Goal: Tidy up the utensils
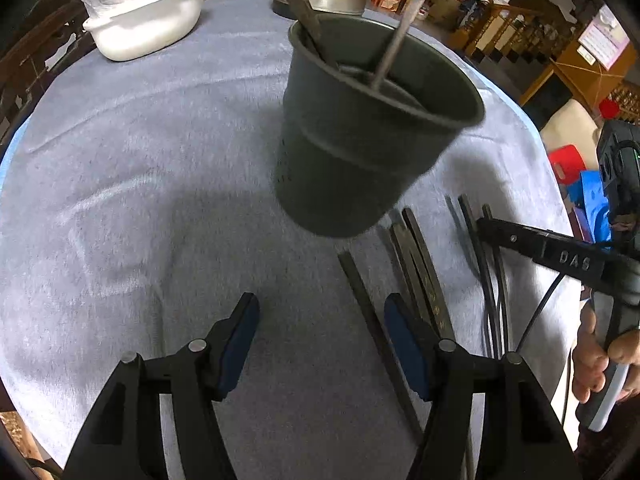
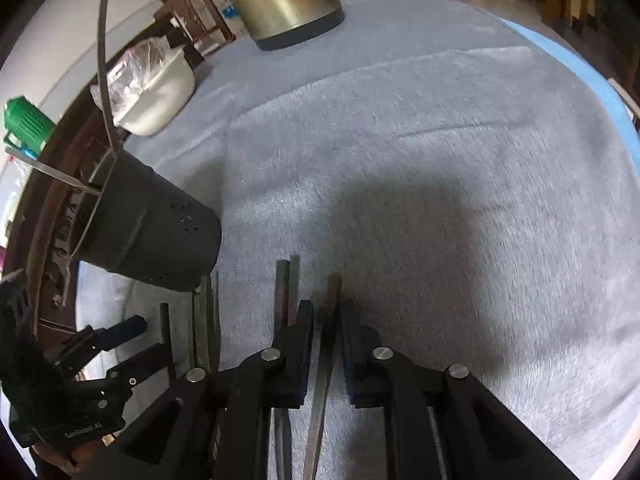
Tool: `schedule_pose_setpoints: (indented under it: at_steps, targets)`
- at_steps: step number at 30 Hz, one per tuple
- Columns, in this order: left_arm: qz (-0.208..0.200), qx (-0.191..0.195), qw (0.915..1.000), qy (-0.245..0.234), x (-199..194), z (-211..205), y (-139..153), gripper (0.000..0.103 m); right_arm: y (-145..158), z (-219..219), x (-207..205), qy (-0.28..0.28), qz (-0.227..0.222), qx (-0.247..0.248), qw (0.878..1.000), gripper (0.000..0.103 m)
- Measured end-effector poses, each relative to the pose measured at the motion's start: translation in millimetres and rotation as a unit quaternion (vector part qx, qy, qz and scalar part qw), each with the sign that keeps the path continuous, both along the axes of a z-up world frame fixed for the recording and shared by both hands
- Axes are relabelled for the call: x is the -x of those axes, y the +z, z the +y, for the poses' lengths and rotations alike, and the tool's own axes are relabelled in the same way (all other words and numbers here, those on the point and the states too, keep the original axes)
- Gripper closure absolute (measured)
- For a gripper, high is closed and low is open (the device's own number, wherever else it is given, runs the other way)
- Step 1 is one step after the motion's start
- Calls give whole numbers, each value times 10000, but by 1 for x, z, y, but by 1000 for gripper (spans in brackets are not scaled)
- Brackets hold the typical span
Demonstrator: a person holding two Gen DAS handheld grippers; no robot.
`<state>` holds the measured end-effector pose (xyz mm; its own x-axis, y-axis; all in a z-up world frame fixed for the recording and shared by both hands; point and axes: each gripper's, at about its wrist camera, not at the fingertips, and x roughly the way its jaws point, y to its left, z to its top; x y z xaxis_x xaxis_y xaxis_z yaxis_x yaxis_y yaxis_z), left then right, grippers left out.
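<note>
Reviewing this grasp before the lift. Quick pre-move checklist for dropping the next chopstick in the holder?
1. Right gripper shut on one chopstick: ok.
2. Only one stick between the pads; the pair beside it lies outside: ok.
3. Holder upright on the cloth: ok.
4. Room in the holder; two utensils lean inside, opening mostly free: ok.
5. Left gripper open, holding nothing, short of the holder: ok.
6. Grip firm enough to lift without tilt: cannot tell.
</note>
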<state>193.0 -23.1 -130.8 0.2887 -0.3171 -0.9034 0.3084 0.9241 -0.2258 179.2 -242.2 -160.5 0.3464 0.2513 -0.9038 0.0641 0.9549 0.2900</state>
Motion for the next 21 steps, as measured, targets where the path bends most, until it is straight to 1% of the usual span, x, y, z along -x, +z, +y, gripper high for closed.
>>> schedule_pose_setpoints:
  at_steps: [1,3,4,5,8,10,11,14,19,21]
  targets:
    - [15,13,10000,28,-2,-1,1,46,0,1,-2,35,-19,86,10000,86]
    - [71,127,9999,25,-6,-2,1,69,1,5,-4,159,-47,271,9995,87]
    - [128,218,9997,14,-9,-3,1,76,1,8,-5,223,-78,367,9990,88]
    - [188,276,9994,0,-9,-4,-1,86,1,8,-4,265,-129,416,9987,93]
    - [102,273,9996,-44,-8,-7,-3,90,1,5,0,277,-208,364,9987,97]
    - [90,400,9992,-3,-4,-7,0,94,4,2,7,219,-342,201,9990,97]
    - [54,425,9991,16,-1,-8,2,96,7,1,10,195,-412,179,9988,97]
    - [-144,472,9987,141,5,5,13,96,23,-4,23,171,-733,50,9971,97]
    - [-577,742,9946,432,21,23,46,96,59,-9,44,176,-1322,-16,9911,97]
    - [-802,833,9918,538,29,31,65,96,74,-8,50,175,-1543,-61,9879,97]
